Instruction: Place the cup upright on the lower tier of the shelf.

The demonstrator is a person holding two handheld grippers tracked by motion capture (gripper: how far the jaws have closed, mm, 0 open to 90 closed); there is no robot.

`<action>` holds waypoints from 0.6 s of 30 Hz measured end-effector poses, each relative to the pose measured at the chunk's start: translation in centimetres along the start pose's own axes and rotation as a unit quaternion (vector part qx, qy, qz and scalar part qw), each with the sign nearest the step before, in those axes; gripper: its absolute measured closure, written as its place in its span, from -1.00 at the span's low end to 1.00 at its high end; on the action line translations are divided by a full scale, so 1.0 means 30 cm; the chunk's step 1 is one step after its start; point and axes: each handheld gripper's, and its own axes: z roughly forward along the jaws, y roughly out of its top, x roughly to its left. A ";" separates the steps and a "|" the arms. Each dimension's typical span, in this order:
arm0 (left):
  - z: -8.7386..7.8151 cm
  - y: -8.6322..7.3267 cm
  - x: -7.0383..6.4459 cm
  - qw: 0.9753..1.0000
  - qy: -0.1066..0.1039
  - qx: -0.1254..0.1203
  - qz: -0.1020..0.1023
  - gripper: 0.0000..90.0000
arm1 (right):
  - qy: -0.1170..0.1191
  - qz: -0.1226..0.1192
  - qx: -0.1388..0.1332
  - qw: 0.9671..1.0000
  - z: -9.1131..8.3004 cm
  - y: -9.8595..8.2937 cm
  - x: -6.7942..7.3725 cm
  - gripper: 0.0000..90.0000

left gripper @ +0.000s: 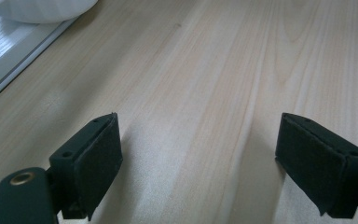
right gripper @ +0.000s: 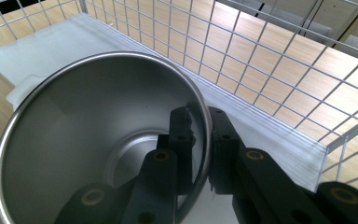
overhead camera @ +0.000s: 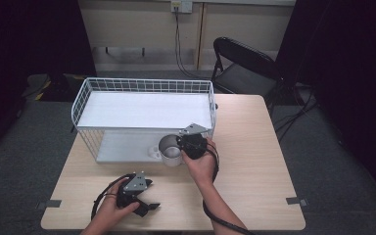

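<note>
A shiny steel cup (overhead camera: 170,149) is held at the open front of a white wire rack (overhead camera: 142,85), just over the lower shelf (overhead camera: 122,147). My right gripper (overhead camera: 188,144) is shut on the cup's rim (right gripper: 200,140), one jaw inside the cup (right gripper: 74,140) and one outside. Near the table's front edge, my left gripper (overhead camera: 149,203) rests low over the wood with its jaws open and nothing between them. In the left gripper view the two pads (left gripper: 98,163) stand wide apart over bare tabletop (left gripper: 205,93).
The rack has an upper white shelf (overhead camera: 142,110) and mesh walls (right gripper: 261,60) close behind the cup. A small white object (overhead camera: 154,152) lies on the lower shelf left of the cup. A black folding chair (overhead camera: 245,68) stands behind the wooden table (overhead camera: 259,161).
</note>
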 end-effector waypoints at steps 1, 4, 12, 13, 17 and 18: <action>0.000 0.000 0.000 1.000 0.000 0.000 0.000 -0.70 | 0.000 0.000 0.000 1.000 0.000 0.000 0.000 0.83; -0.001 0.000 0.001 1.000 0.000 0.002 0.002 -0.70 | -0.002 -0.001 0.001 1.000 0.000 0.001 0.001 0.83; -0.001 0.000 0.001 1.000 0.000 0.001 0.002 -0.70 | -0.005 -0.002 -0.013 1.000 0.002 -0.008 0.003 0.79; -0.001 0.000 0.001 1.000 0.000 0.001 0.002 -0.70 | -0.005 -0.002 -0.013 1.000 0.002 -0.008 0.003 0.79; -0.001 0.000 0.001 1.000 0.000 0.002 0.002 -0.70 | -0.010 0.003 -0.018 1.000 0.002 -0.004 0.000 0.67; -0.001 0.000 0.001 1.000 0.000 0.001 0.001 -0.70 | -0.016 0.000 -0.016 1.000 0.002 -0.003 -0.001 0.59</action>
